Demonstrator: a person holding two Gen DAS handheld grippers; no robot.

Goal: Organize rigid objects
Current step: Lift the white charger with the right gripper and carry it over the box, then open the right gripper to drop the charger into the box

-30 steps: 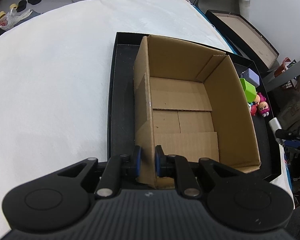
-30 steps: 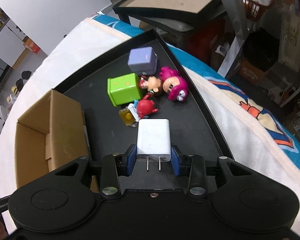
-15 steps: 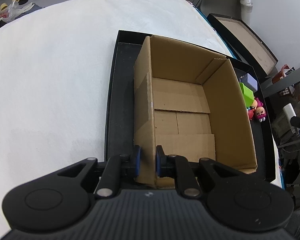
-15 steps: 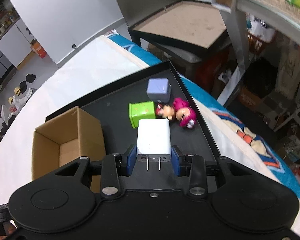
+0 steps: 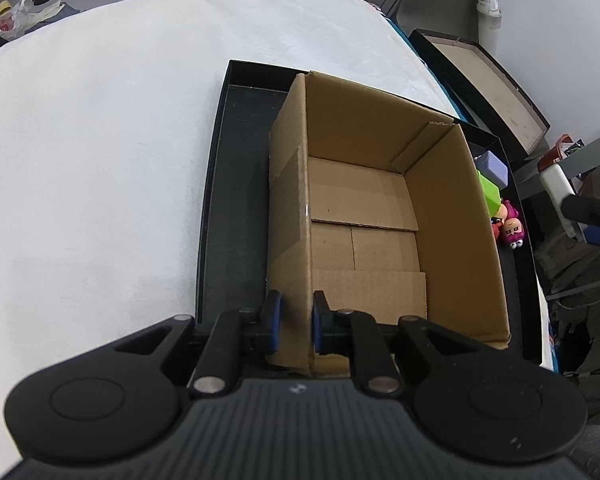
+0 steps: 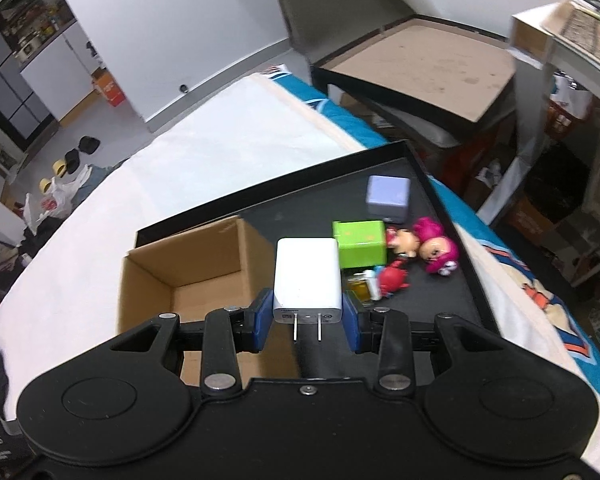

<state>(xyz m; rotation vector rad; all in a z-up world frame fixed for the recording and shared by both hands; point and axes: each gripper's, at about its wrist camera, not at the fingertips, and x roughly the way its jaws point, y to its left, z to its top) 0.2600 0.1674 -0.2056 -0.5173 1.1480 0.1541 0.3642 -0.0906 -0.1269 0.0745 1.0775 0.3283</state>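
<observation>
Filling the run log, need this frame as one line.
left gripper: shut on cardboard box wall | right gripper: shut on white charger, held above black tray | box: empty | toys: on tray

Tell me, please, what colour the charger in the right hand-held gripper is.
White, with two metal prongs; the charger shows best in the right wrist view.

My jaws wear blue pads. Between the right pair sits a plain white charger. The cardboard box is brown, on a black tray; beside the box lie a lime-green cube, a lilac cube and pink-haired figurines.
</observation>
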